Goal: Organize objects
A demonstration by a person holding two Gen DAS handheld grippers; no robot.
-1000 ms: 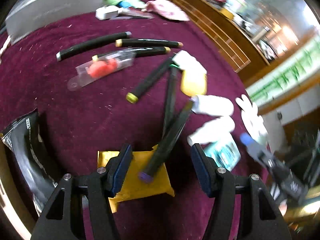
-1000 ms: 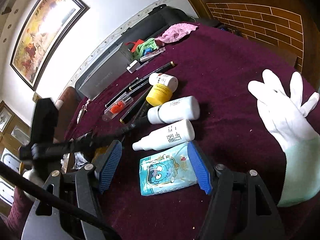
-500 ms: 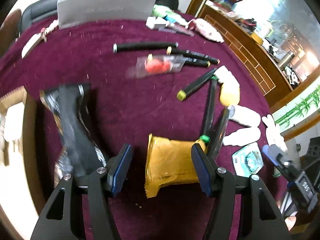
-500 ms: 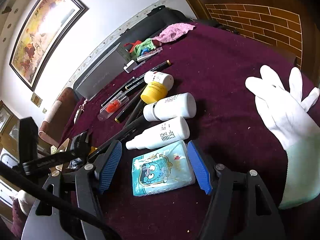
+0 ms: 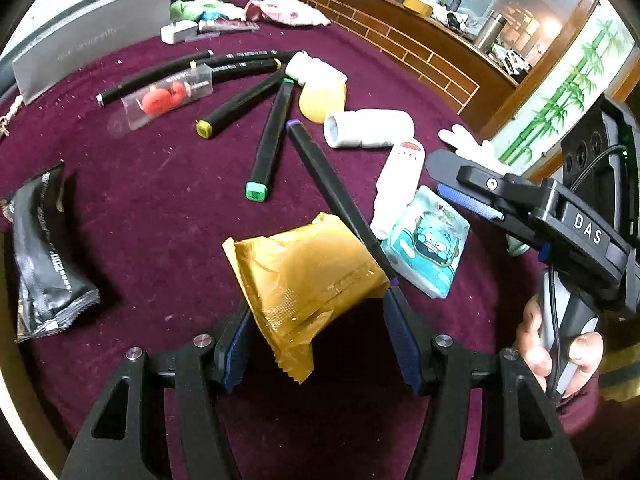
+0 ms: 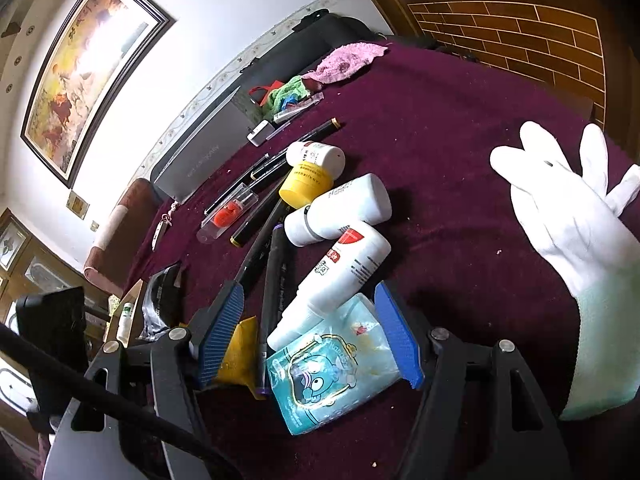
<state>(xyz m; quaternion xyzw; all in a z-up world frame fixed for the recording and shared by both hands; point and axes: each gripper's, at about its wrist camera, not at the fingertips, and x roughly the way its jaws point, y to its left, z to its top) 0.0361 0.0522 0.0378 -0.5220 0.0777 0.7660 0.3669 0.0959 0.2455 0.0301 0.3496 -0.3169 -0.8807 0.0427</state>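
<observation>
A gold foil packet lies on the maroon cloth between my left gripper's pads. Its edges come close to both pads, and the jaws stand open around it. A purple-capped black marker rests its near end on the packet. My right gripper is open over a pale blue tissue pack with a cartoon face; the left pad stands clear of the pack. The gold packet shows behind that left finger. In the left wrist view the right gripper's blue fingertip pad hangs above the tissue pack.
White bottles and a yellow-capped bottle lie beyond the pack, beside several black markers and a clear case. A black sachet lies at the left edge, a white glove at the right. A grey box stands at the back.
The left gripper has swung across the cloth and closed in on the gold packet, which now sits squarely between its pads. The right gripper has hardly moved over the tissue pack.
</observation>
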